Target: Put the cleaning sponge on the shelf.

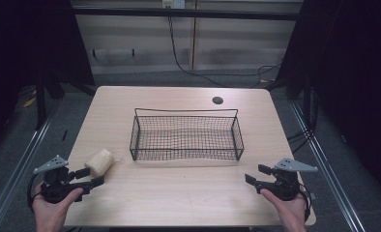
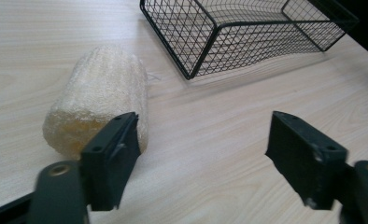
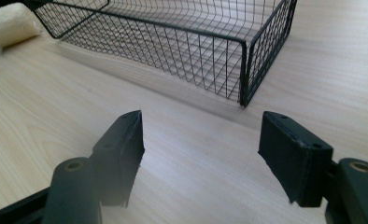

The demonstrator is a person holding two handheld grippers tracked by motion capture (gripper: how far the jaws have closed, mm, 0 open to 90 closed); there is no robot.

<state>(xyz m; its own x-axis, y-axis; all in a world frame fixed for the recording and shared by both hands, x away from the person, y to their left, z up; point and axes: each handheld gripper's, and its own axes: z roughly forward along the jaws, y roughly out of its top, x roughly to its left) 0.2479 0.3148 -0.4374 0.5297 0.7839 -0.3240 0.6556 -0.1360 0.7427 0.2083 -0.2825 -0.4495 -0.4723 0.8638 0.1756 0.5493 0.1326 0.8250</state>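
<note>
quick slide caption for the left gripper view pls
Open left hand-held gripper approaching a loofah sponge lying beside an empty wire basket on a wooden table.

Right gripper (image 3: 201,156) jaws apart over bare table (image 3: 56,107) — wire basket (image 3: 210,56) ahead, pale loofah (image 3: 9,23) beyond its far corner.

The pale, cylindrical loofah sponge (image 2: 98,100) looks coarse and fibrous — dry and matt. The rectangular black wire-mesh basket (image 1: 186,137) is thin metal with a slight sheen. The light wooden table (image 1: 179,193) is smooth — fine-grained, satin. Both grippers' jaws are matt black plastic.
</note>
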